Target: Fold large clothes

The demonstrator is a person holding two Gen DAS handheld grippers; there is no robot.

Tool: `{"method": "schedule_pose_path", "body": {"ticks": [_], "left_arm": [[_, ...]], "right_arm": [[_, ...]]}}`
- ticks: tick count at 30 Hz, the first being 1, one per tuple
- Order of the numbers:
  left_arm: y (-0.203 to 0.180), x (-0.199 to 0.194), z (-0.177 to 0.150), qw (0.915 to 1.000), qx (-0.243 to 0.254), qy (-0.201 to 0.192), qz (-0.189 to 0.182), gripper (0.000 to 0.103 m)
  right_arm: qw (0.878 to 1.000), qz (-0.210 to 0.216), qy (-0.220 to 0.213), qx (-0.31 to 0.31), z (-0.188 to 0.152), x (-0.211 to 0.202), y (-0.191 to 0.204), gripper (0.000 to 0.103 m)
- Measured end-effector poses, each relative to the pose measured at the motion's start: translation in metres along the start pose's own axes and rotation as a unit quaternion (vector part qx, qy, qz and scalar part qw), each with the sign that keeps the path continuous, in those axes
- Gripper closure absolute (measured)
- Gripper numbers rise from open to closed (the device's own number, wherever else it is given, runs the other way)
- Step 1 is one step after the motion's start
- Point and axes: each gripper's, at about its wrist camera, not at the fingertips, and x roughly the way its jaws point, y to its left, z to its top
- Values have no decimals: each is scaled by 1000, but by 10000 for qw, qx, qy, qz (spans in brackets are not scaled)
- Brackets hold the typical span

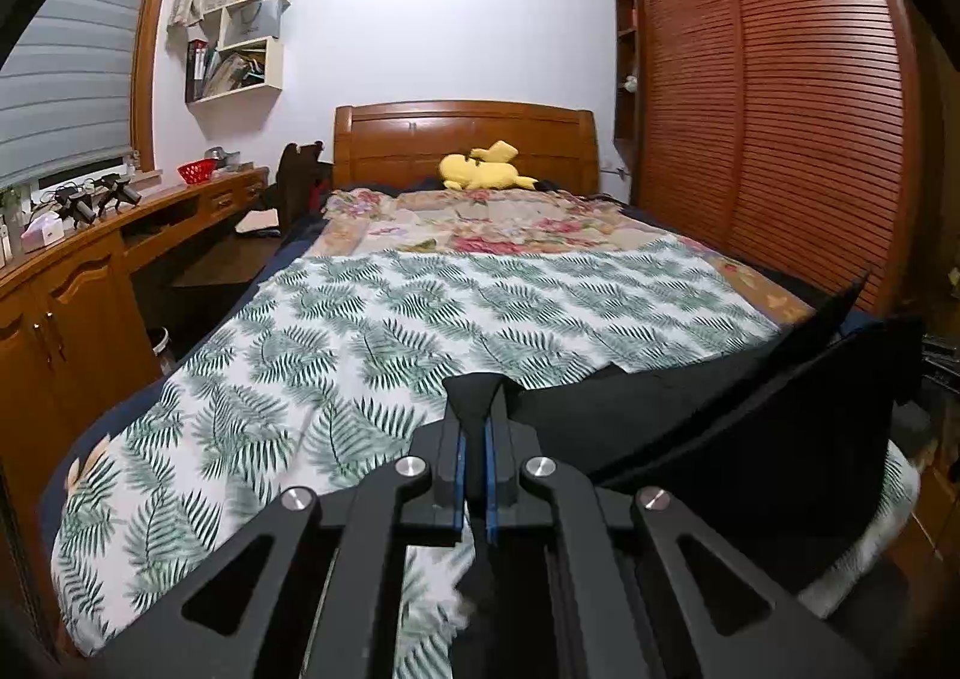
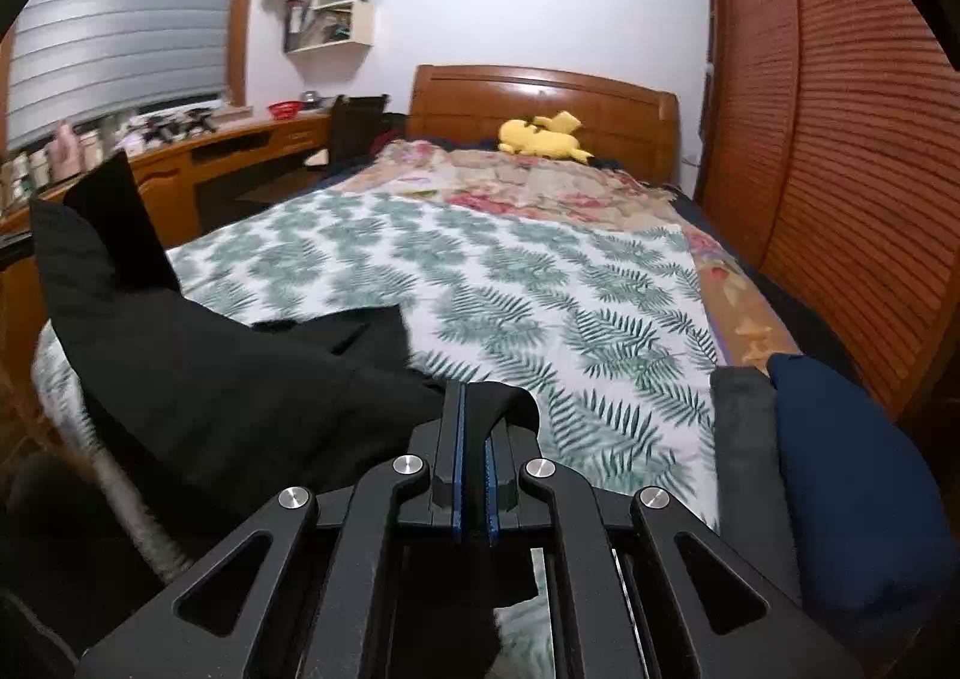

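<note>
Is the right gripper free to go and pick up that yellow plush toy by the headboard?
Probably not right now. The right gripper is shut on the black garment, and the yellow plush toy lies across the bed at the far end.

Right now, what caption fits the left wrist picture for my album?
Left hand-held gripper pinching a black cloth garment above the fern-print white bedsheet, yellow plush toy by the headboard.
</note>
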Motion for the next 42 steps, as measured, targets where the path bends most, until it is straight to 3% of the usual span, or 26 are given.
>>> {"method": "schedule_pose_path", "body": {"ticks": [5,10,17,23,26,28,29,31,32,33,42], "left_arm": [[0,48,26,9998,-64,-177,-46,101],[3,96,34,9995,-189,-237,38,101],[10,158,21,9993,-258,229,-145,101],[7,176,13,9980,-142,520,-330,99],[0,179,9,9971,44,687,-310,92],[-2,176,6,9970,111,687,-341,86],[-2,174,5,9967,106,699,-387,83],[0,168,3,9963,68,709,-483,81],[0,164,1,9960,31,705,-544,80],[0,161,0,9957,4,709,-599,79],[-7,140,-28,9912,-73,881,-984,77]], "right_arm": [[9992,-109,-206,330,21,74,-27,100],[9980,-396,-137,476,36,136,-39,100],[9962,-633,475,360,32,215,-44,100],[9928,-643,921,403,15,246,-46,99],[9919,-580,1035,465,14,252,-46,94],[9927,-573,969,424,15,249,-43,88],[9932,-589,939,365,17,246,-41,81],[9936,-634,884,296,22,240,-36,53],[9934,-782,796,253,25,235,-34,29],[9934,-877,707,228,28,230,-32,23],[9944,-639,837,-71,34,222,-1,23]]}}
